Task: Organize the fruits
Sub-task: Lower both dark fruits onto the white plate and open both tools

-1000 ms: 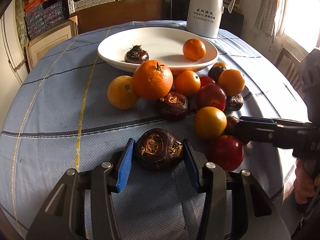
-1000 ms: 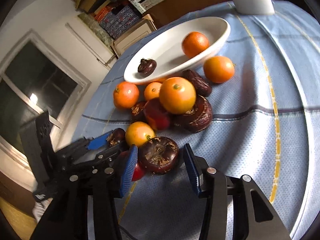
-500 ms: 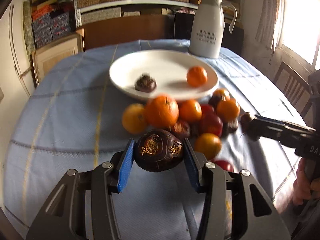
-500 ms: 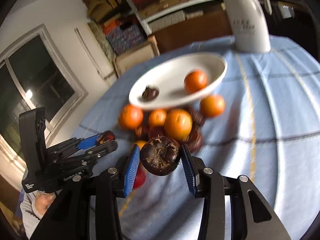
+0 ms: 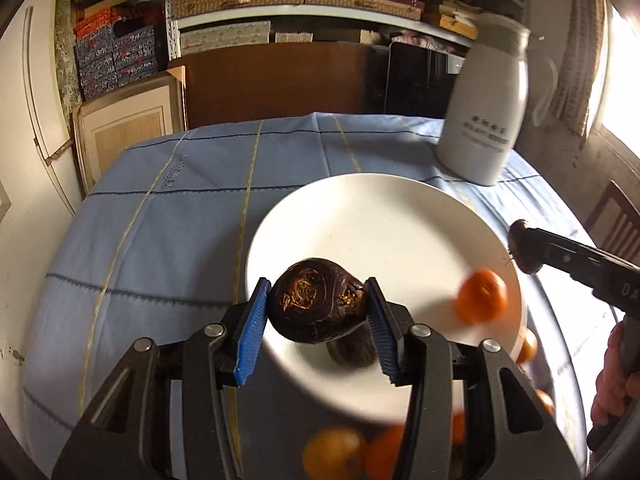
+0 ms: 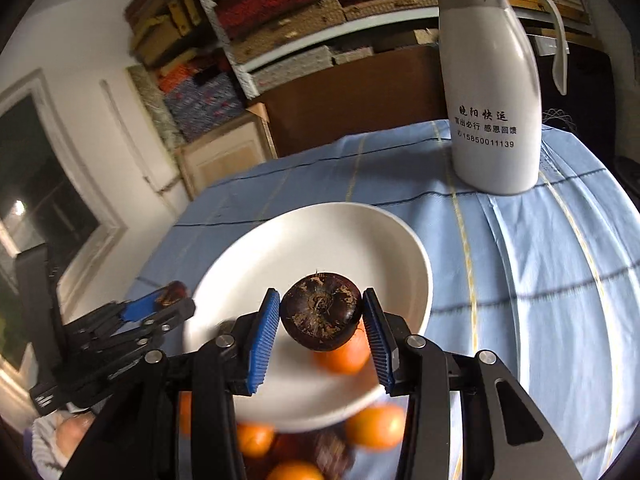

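Left wrist view: the left claw (image 5: 318, 316) grips a dark brown water chestnut (image 5: 318, 306) between its blue pads, narrowly parted, above the near part of a white plate (image 5: 360, 216). The plate sits on a counter (image 5: 160, 232) covered in blue checked cloth and holds an orange (image 5: 481, 295) near its right rim. A white jug (image 5: 486, 120) stands beyond it. Blurred oranges lie below the plate's near edge.

Right wrist view: the right claw (image 6: 322, 328) clamps a second dark chestnut (image 6: 321, 316) over the plate's (image 6: 312, 240) near side, hiding part of an orange (image 6: 344, 356). The left claw (image 6: 168, 304) appears at left, holding its chestnut beside the plate's rim.
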### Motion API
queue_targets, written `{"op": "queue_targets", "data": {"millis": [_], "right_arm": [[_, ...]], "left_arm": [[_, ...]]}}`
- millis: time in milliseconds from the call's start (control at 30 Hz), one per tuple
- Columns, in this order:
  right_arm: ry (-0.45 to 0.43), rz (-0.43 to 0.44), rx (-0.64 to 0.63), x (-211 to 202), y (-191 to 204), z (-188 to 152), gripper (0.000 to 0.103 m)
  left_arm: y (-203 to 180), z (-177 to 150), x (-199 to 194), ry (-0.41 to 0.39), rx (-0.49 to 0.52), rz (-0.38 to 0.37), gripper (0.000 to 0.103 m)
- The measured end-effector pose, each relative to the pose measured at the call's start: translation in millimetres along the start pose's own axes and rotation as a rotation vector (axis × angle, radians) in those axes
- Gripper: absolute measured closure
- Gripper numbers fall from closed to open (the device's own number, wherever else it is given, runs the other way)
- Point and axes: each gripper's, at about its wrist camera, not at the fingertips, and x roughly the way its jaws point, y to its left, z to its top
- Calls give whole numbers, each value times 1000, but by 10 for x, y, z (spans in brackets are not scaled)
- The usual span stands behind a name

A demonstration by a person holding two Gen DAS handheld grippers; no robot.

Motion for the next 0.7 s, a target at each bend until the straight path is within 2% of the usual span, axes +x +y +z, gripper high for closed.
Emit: {"op": "queue_targets", "data": {"millis": [133,300,433,533,700], "right_arm": [[56,-50,-32,336,-39,53,60],[98,-75,-66,526,-34,43,60],[106,-71,-69,601,-46,22,59],[70,-61,-49,475,-54,43,59],[-50,-30,-55,-42,46,65,59]], "left_arm": [[-29,107,308,34,26,6,56],[-76,136,450,55,44,-7,56],[-134,125,472,50,65,10,47],[-120,99,436,49,62,12,45],[-13,27,64,-18,28,27,31]]}}
